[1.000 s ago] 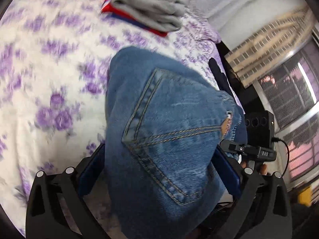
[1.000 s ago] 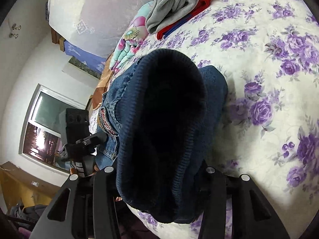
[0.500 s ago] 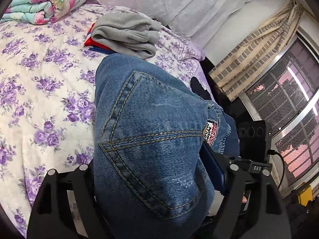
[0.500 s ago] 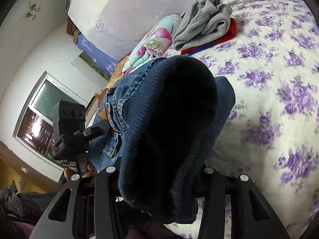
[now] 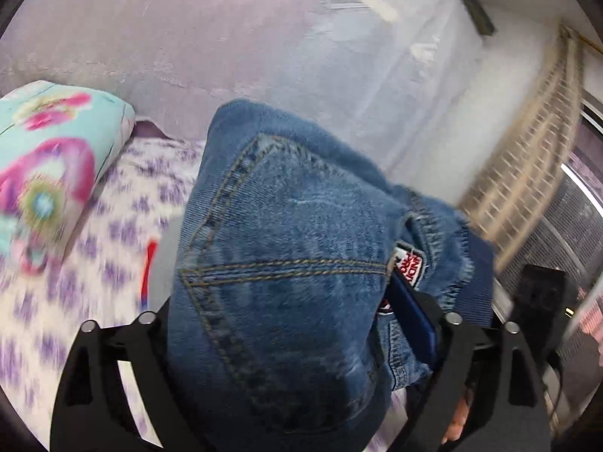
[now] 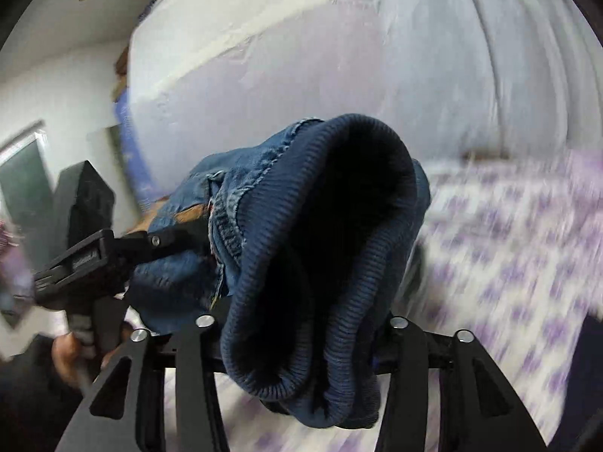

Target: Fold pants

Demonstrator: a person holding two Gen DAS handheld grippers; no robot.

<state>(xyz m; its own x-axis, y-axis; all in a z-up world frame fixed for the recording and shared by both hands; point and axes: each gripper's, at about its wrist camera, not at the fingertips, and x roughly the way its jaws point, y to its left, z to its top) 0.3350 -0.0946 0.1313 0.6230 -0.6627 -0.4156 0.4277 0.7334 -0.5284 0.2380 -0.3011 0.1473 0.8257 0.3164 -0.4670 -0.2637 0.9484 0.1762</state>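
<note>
— So which step is this?
— Both grippers, left gripper (image 5: 301, 339) and right gripper (image 6: 301, 342), have their fingers clenched on the jeans (image 5: 286, 263), lifted above the bed (image 5: 75, 263).
— Next?
— I'd guess lay them flat on the bed before creasing.

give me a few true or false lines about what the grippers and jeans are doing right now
1. The left gripper is clamped on the jeans. True.
2. The right gripper holds the jeans by the dark ribbed waistband. True.
3. The jeans lie flat on the bed. False: both grippers hold them bunched up above the flowered bedsheet.
4. A back pocket faces the left camera. True.
5. The floral pillow rests on top of the jeans. False: it sits apart, off to the left side.
</note>
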